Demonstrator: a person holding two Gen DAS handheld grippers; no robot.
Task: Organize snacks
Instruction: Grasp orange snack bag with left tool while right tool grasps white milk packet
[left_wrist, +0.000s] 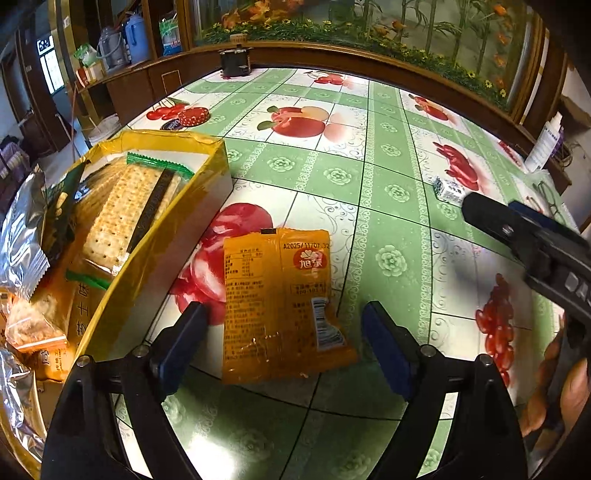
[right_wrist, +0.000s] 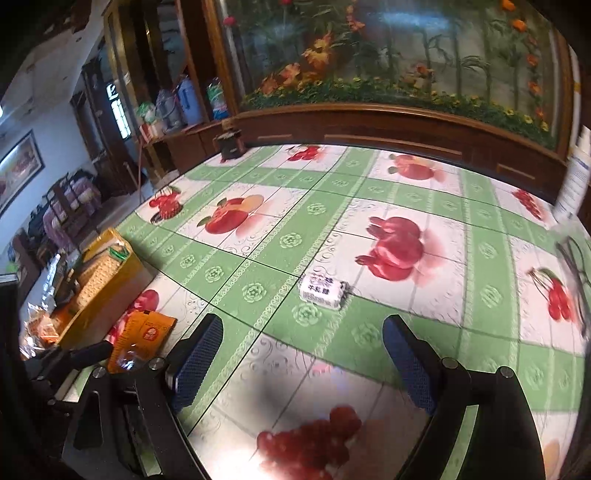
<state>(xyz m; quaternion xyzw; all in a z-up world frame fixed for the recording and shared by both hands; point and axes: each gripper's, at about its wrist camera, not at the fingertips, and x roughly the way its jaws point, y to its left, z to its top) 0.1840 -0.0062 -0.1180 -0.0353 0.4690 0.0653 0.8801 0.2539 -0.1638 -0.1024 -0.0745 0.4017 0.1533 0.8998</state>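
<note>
Orange snack packet (left_wrist: 282, 302) lies flat on the fruit-print tablecloth (left_wrist: 388, 206) between the spread fingers of the left gripper (left_wrist: 286, 332), just right of the yellow snack box (left_wrist: 177, 236). Right gripper (right_wrist: 303, 354) is spread too, near a small white candy pack (right_wrist: 322, 291).

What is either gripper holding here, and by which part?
Nothing. The left gripper is open around the flat orange snack packet; the right gripper is open, short of the small white wrapped candy.
</note>
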